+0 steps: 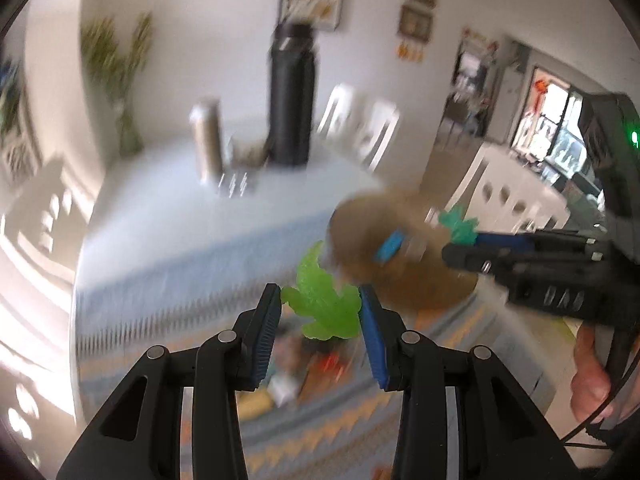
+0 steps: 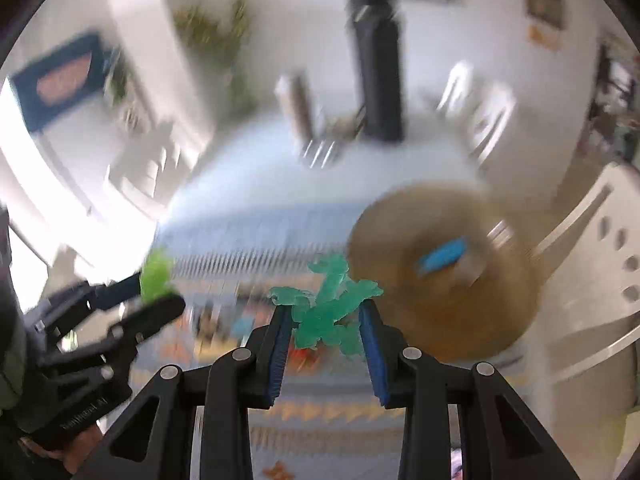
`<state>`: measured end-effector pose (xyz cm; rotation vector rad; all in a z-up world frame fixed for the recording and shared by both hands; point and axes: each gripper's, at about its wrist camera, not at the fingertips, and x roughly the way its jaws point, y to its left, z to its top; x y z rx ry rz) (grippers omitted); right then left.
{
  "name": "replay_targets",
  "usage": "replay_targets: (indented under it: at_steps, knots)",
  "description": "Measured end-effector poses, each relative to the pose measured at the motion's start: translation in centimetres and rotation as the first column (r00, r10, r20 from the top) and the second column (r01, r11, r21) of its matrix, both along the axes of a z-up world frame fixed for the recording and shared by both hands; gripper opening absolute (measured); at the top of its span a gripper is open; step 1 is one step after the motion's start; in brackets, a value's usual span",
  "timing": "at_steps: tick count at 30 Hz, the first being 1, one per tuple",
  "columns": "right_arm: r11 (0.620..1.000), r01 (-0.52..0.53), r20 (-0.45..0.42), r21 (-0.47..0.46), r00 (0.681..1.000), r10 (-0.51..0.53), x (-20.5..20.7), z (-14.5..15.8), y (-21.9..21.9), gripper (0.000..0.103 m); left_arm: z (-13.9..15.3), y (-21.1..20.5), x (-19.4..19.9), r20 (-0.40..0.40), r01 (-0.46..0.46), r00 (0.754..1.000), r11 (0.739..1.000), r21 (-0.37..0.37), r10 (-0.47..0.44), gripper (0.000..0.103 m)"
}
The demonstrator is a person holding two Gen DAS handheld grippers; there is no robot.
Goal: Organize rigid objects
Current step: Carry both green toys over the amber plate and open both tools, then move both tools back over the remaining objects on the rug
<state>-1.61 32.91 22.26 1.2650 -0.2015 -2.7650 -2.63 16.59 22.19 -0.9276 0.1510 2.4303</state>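
Basket (image 2: 444,280) lies ahead-right of both tongs | left tongs (image 1: 320,308) grip your lime toy (image 1: 320,304) | right tongs (image 2: 326,316) grip teal toy (image 2: 328,304), nearer the basket | right goes first.

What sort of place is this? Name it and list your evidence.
Probably a home dining room: a cloth-covered table with white chairs behind it, framed pictures on the wall, and a vase of greenery. Motion blur hides finer detail.

Left tongs (image 1: 320,312) and right tongs (image 2: 326,316) both clamped, raised.
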Motion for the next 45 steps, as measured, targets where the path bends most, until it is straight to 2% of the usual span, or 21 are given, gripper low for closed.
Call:
replay_targets:
  at_steps: [4,7,10,14,17,20,23,27,33,34,36,38,40,45]
  knots:
    - [0.993,0.106,-0.098,-0.047,0.989,-0.11,-0.6,5.3,5.4,0.034,3.8,4.6,-1.0,-0.084,0.068,0.995,0.995,0.077,-0.061,0.036]
    - [0.986,0.148,-0.124,-0.073,0.98,-0.156,-0.6,6.8,7.8,0.034,5.0,7.1,-1.6,-0.09,0.114,0.991,0.983,0.147,-0.101,0.036]
    - [0.983,0.167,-0.111,-0.08,0.978,-0.175,-0.6,6.9,9.9,0.034,4.5,9.6,-2.0,-0.088,0.12,0.99,0.983,0.137,-0.108,0.036]
    - [0.982,0.177,-0.043,-0.066,0.983,-0.18,-2.3,4.0,12.2,0.034,1.7,11.4,-2.9,-0.018,0.091,0.996,0.991,0.094,-0.089,0.036]
    - [0.983,0.17,0.053,-0.064,0.985,-0.167,-2.9,-0.1,13.0,0.034,-2.0,11.7,-4.2,0.09,0.044,0.995,0.996,0.084,-0.052,0.036]
    - [0.984,0.159,0.194,-0.086,0.971,-0.14,-3.9,-5.3,13.3,0.034,-5.1,12.1,-4.9,0.186,0.003,0.982,0.997,0.077,-0.018,0.036]
    - [0.981,0.155,0.271,-0.12,0.955,-0.118,-4.1,-8.6,13.7,0.034,-7.6,12.8,-5.1,0.245,-0.003,0.97,0.998,0.06,-0.012,0.036]
    - [0.982,0.148,0.337,-0.118,0.936,-0.101,-3.9,-11.1,14.0,0.034,-9.7,13.8,-5.1,0.303,-0.003,0.953,0.999,0.054,-0.013,0.036]
    - [0.99,0.13,0.36,-0.055,0.927,-0.102,-3.6,-12.2,13.8,0.034,-11.5,14.7,-4.9,0.349,0.002,0.937,0.999,0.036,-0.015,0.038]
    - [0.989,0.135,0.365,-0.062,0.925,-0.103,-3.7,-12.2,13.8,0.035,-11.7,14.6,-5.1,0.363,0.0,0.932,0.999,0.038,-0.014,0.046]
    - [0.986,0.153,0.378,-0.059,0.918,-0.12,-3.7,-12.2,14.3,0.043,-11.8,14.0,-5.4,0.405,-0.014,0.914,0.998,0.06,-0.011,0.049]
    - [0.982,0.182,0.367,-0.048,0.918,-0.152,-3.3,-11.8,14.9,0.063,-11.2,13.1,-5.4,0.398,-0.036,0.917,0.997,0.064,0.007,0.049]
    - [0.976,0.209,0.337,-0.057,0.925,-0.178,-2.8,-10.9,15.7,0.064,-10.1,11.6,-5.3,0.375,-0.063,0.926,0.996,0.06,0.036,0.053]
    - [0.965,0.252,0.294,-0.075,0.93,-0.221,-2.0,-8.9,16.4,0.064,-6.9,5.8,-4.3,0.321,-0.158,0.94,0.98,0.121,0.112,0.059]
